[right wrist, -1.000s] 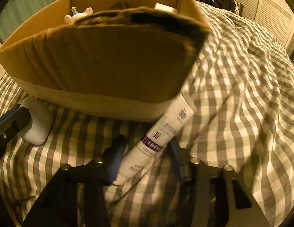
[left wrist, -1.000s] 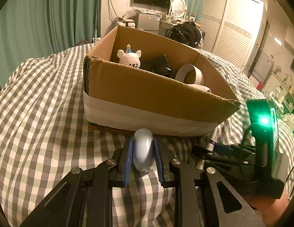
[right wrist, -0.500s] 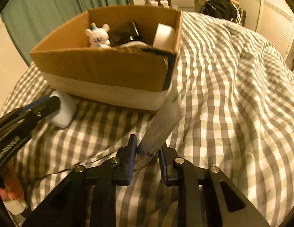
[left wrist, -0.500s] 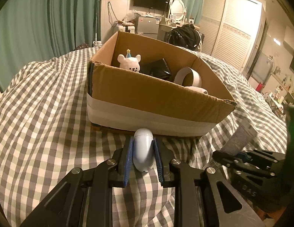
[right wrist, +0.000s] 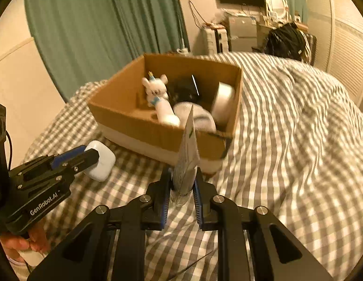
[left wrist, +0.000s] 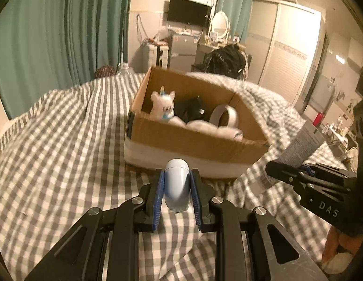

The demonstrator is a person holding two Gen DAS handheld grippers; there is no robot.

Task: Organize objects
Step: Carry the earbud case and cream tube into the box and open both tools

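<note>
My left gripper (left wrist: pixel 177 183) is shut on a pale blue rounded case (left wrist: pixel 176 185) and holds it above the checked bedspread, just short of the cardboard box (left wrist: pixel 193 146). The right wrist view shows that gripper (right wrist: pixel 88 158) at the left with the case (right wrist: pixel 100 161) sticking out. My right gripper (right wrist: pixel 183 181) is shut on the lower end of a white tube (right wrist: pixel 187 157), which points up towards the box (right wrist: pixel 134 126). From the left wrist camera the tube (left wrist: pixel 300 144) rises out of that gripper (left wrist: pixel 296 173). Inside the box lie a white bear toy (left wrist: pixel 162 104), a black pouch (left wrist: pixel 190 111) and a tape roll (left wrist: pixel 224 117).
The grey-and-white checked bedspread (right wrist: pixel 298 140) bulges in folds to the right of the box. Green curtains (left wrist: pixel 52 35) hang at the left. Behind the bed are a small fridge (left wrist: pixel 182 51), a black bag (left wrist: pixel 226 61) and a white wardrobe (left wrist: pixel 289 53). A hand (right wrist: pixel 20 243) grips the left handle.
The right jaws closed on the tube and raised it off the bed until it stands upright. Both grippers rose with their things, so the box's inside now shows from above.
</note>
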